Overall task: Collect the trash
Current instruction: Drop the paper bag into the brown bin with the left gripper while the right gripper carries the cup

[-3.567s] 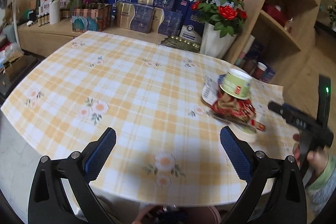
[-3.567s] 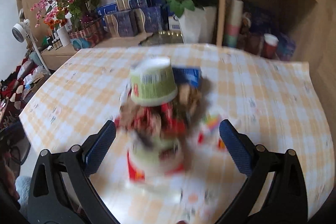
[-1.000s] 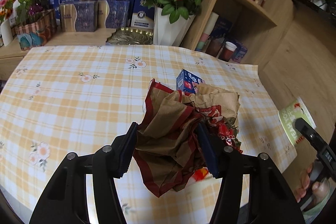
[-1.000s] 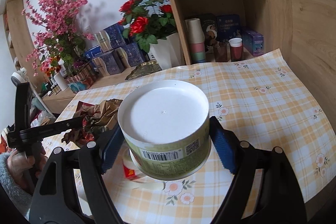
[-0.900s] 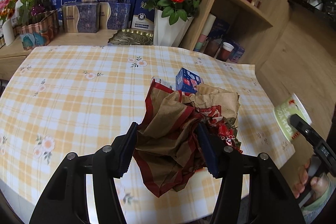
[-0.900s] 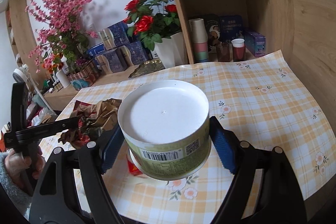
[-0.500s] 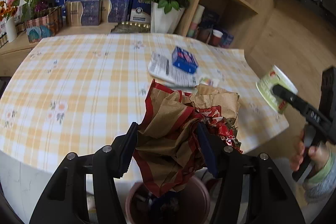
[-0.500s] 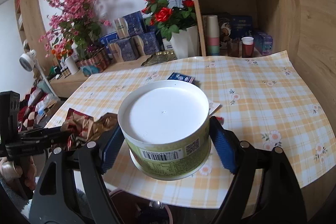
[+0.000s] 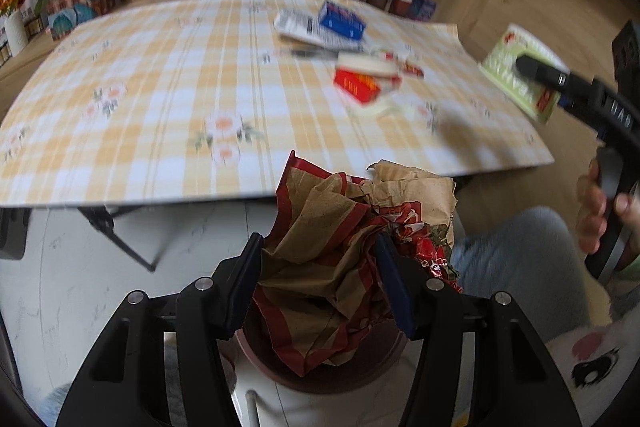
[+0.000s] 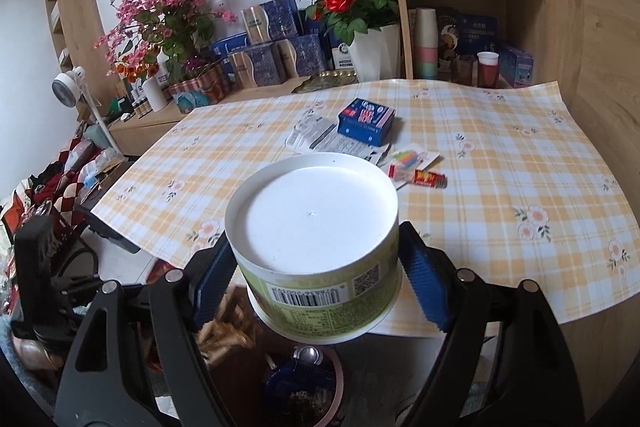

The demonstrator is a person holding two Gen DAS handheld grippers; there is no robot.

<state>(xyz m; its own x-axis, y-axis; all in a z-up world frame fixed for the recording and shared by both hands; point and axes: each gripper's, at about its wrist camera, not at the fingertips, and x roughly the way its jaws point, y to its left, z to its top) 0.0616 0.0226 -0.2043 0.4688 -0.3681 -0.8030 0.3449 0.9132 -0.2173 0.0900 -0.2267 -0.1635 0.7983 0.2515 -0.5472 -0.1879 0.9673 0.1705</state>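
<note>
**A:** Left wrist view. My left gripper [image 9: 320,279] is pinching the crumpled brown-and-red paper wrapper [image 9: 352,243], and the wad hangs directly over the brown trash bin [image 9: 320,375] on the floor, just off the near edge of the bench [image 9: 160,99]. Do I let go here?

**B:** I judge yes, but lower first. The wad is bulky and wider than the pads; its bottom corner already overlaps the bin mouth, so I would sink it inside the rim before spreading the fingers, or it may catch and tip out.

**A:** Right wrist view. My right gripper [image 10: 316,279] is clamped on the upturned green paper cup [image 10: 316,247], its white base facing the camera. The bin [image 10: 304,395] sits below it, partly hidden, with dark contents inside.

**B:** Take turns. I would drop the wrapper first, clear the left side, then centre the cup over the opening and release it low.

**A:** And what remains on the bench?

**B:** The blue box [image 10: 366,121], a printed leaflet [image 10: 320,139], a red carton [image 9: 358,87] and small wrappers [image 10: 418,175], all well apart from the bin. Those come afterwards.
</note>
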